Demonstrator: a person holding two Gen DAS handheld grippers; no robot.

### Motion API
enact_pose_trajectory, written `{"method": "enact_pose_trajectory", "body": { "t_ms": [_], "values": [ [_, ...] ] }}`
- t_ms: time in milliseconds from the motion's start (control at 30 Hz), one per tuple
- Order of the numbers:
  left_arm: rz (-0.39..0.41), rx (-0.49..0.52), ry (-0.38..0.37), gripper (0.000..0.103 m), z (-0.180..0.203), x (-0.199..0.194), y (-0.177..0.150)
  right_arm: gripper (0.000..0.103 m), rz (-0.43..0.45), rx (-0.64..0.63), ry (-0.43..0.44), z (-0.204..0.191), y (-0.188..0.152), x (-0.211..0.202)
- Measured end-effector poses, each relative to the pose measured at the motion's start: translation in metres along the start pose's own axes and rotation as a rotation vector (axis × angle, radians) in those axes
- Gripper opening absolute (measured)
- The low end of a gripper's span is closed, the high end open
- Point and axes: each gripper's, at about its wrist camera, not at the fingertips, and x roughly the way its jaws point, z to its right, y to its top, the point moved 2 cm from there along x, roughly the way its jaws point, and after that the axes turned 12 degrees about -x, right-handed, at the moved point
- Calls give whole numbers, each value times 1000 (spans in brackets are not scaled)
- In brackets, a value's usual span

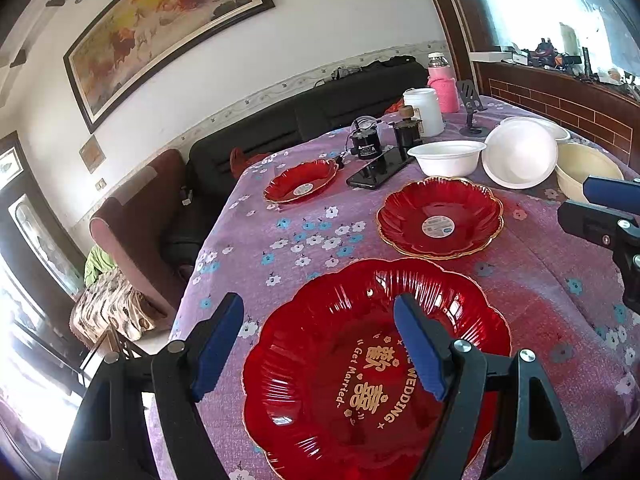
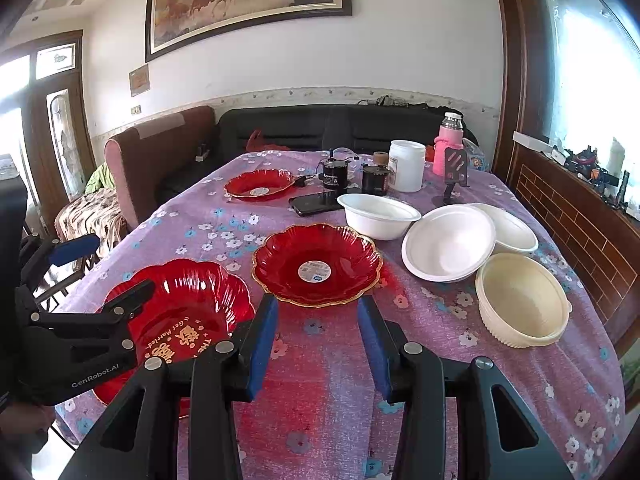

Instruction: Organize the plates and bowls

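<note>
A large red wedding plate (image 1: 360, 360) lies at the near left of the table; it also shows in the right wrist view (image 2: 180, 312). My left gripper (image 1: 320, 344) is open over its left rim, one finger outside and one above the plate. A medium red plate (image 2: 316, 264) lies in the middle and a small red plate (image 2: 260, 186) lies further back. White bowls (image 2: 378, 214), (image 2: 448, 242), (image 2: 516, 228) and a cream bowl (image 2: 524, 300) stand at the right. My right gripper (image 2: 318, 332) is open and empty just before the medium plate.
A phone (image 2: 316, 202), black canisters (image 2: 334, 176), a white jar (image 2: 406, 164), a pink bottle (image 2: 448, 148) and a phone stand (image 2: 454, 176) stand at the back of the table (image 2: 320, 380). A sofa (image 2: 320, 128) and armchair (image 2: 160, 156) stand beyond.
</note>
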Motion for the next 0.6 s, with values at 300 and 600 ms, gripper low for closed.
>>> {"method": "enact_pose_trajectory", "body": {
  "t_ms": [300,600],
  "values": [
    [7,14,-4,77,3,-1,4,45,5,-2,-13,3,0,0],
    [-163,-60,-238,77,1,35,49,45,-69,200,146,55,3,28]
  ]
}}
